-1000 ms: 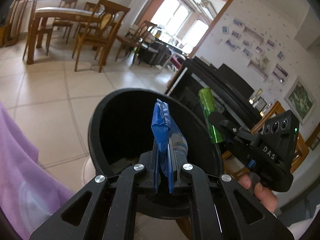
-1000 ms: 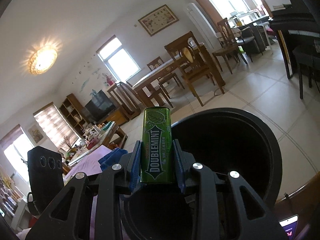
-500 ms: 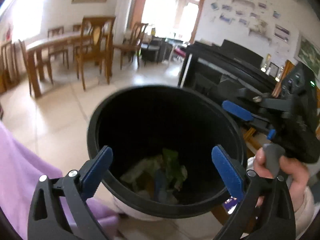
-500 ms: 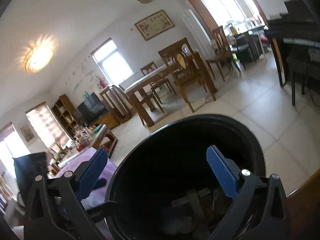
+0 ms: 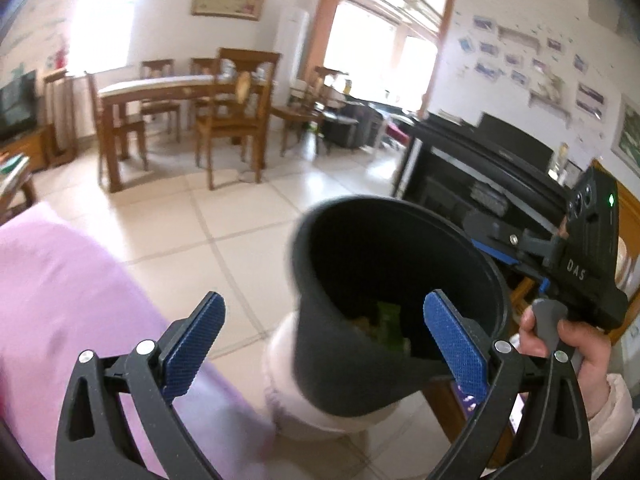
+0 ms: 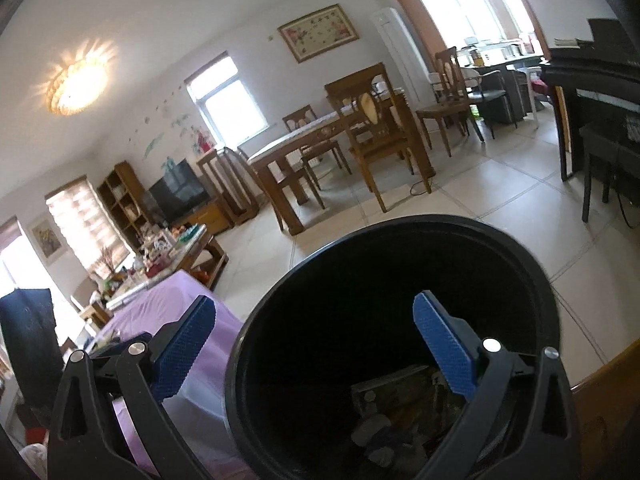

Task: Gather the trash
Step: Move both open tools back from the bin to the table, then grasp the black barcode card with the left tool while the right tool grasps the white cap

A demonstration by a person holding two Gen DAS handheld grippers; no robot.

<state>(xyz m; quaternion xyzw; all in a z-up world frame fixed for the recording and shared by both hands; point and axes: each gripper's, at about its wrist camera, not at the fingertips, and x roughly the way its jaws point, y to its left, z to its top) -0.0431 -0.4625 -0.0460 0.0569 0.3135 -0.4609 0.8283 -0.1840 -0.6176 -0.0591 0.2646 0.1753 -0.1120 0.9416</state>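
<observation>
- Pale floor tiles run back to a wooden dining table with chairs at 11 o'clock in the left wrist view; a purple cloth fills its 8 o'clock side.
- Left gripper stands spread wide, its jaws having just been opening, with nothing between the blue pads. One pad sits over the cloth, the other over the near wall of the black bin.
- Right gripper is likewise splayed, jaws just opened and empty; its right pad hangs inside the bin mouth.
- Only the left wrist view shows the person's hand gripping the right gripper's handle at 3 o'clock, and green trash lying in the bin.
- Only the right wrist view shows the bin's floor from above: a flat packet and pale scraps, dim and hard to name. It also shows a ceiling lamp at 10 o'clock, a television and a cluttered low table at 9 o'clock.
- Black piano stands just behind the bin at 2 o'clock in the left wrist view; a pale rounded object is partly hidden behind the bin's base, and I cannot tell whether it touches the bin.
- Open floor lies between the bin and the dining chairs; the cloth edge sits just beside the bin on its left.
</observation>
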